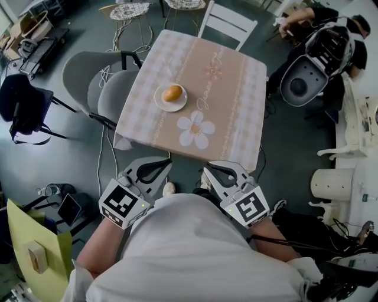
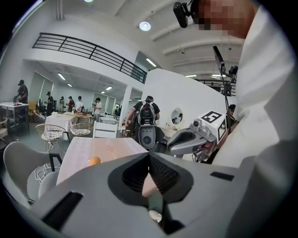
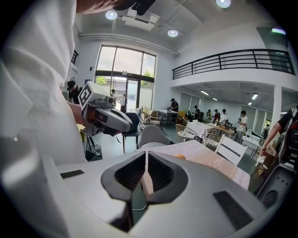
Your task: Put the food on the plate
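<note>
1. Looking down from the head view, I see a dark chair (image 1: 23, 109) far left on the grey-green floor (image 1: 71, 147). Two grey chairs (image 1: 88, 76) crowd the table's left edge.
2. My left gripper (image 1: 162, 165) hangs close to my body, short of the table's near edge, with its jaws shut and empty.
3. The table (image 1: 230, 82) wears a pale checked cloth with a flower print. On its left half sits the white plate (image 1: 159, 105), and the orange food (image 1: 172, 92) is already lying on it.
4. A white chair (image 1: 227, 23) stands at the far edge.
5. My right gripper (image 1: 209, 171) sits beside the left one, jaws together and empty.
6. Far right, a person (image 1: 313, 17) bends over a desk.
</note>
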Demonstrator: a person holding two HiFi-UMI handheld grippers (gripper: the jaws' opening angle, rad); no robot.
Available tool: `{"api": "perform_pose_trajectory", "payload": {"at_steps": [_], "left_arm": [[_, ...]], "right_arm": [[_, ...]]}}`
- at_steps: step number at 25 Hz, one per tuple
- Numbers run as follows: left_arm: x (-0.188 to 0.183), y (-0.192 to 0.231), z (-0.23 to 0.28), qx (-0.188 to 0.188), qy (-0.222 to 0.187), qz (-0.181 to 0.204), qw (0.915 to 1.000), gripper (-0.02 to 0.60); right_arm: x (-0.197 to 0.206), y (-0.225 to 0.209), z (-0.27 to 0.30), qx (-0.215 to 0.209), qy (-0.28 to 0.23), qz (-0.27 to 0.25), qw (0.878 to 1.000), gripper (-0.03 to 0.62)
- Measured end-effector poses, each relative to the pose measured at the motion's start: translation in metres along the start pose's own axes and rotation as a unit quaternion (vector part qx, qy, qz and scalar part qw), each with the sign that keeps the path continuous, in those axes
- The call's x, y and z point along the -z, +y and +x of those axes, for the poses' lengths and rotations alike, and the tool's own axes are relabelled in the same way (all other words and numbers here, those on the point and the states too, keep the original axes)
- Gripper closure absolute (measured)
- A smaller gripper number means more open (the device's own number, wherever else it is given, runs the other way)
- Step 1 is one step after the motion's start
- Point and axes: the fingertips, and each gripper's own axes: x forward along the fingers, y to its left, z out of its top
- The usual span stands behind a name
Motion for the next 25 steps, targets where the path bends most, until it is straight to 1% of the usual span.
{"api": "perform_pose_trajectory", "payload": {"at_steps": [9, 13, 25], "left_arm": [[0.017, 0.001, -0.017, -0.008, 0.008, -0.014, 0.9998, 0.572], [0.02, 0.0, -0.018, -0.005, 0.01, -0.016, 0.9998, 0.572], [0.024, -0.005, -0.009, 0.001, 0.016, -0.018, 0.9997, 0.572]], "right_arm": [[-0.001, 0.018, 0.006, 0.0, 0.01, -0.009, 1.0, 0.58], [0.002, 0.022, 0.008, 0.004, -0.002, 0.007, 1.0, 0.58], [0.013, 0.019, 0.003, 0.011, 0.005, 0.013, 1.0, 0.58]]}}
